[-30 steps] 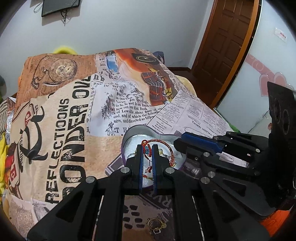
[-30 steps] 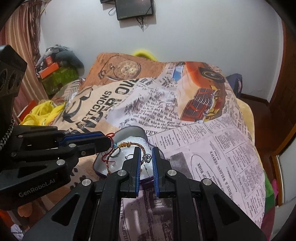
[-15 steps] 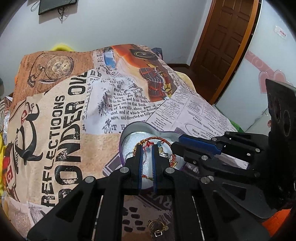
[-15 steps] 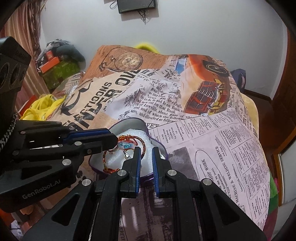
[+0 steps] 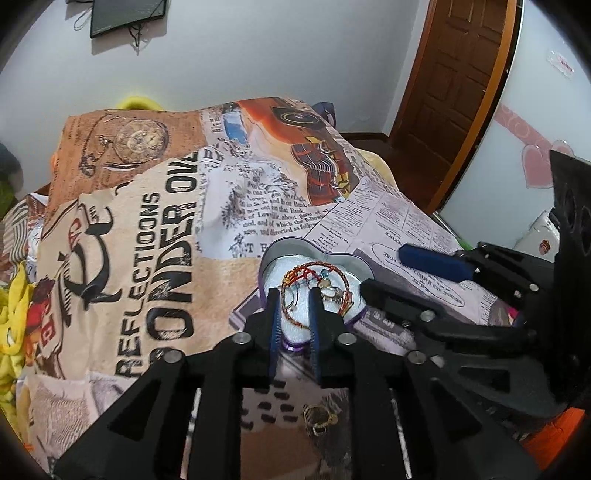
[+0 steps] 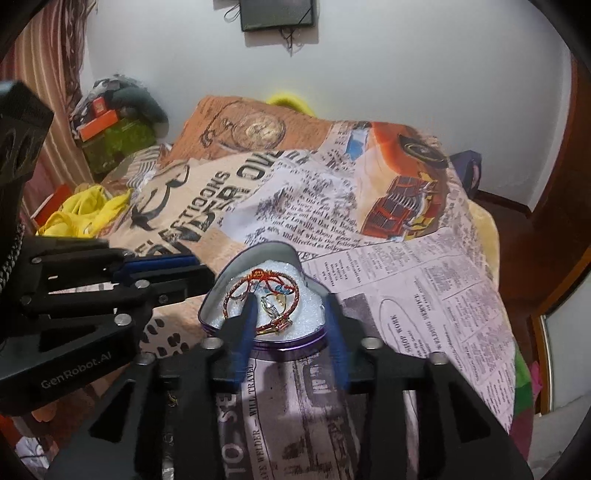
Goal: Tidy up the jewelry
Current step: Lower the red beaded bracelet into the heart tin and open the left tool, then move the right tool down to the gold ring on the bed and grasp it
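A purple heart-shaped tin with white lining sits on the printed bedspread; it also shows in the right wrist view. A red and orange cord bracelet with small charms lies inside it, seen in the right wrist view too. My left gripper hangs just above the tin's near edge, jaws slightly apart and holding nothing. My right gripper is open wide over the tin, empty. A gold ring lies on the bedspread under my left gripper.
The bedspread covers a bed. A wooden door stands at the right. Yellow cloth and boxes lie at the left bedside. A dark screen hangs on the wall.
The bracelet left my left gripper's jaws and now lies flat in the tin. My left jaws parted a little. My right gripper opened wide and drew back.
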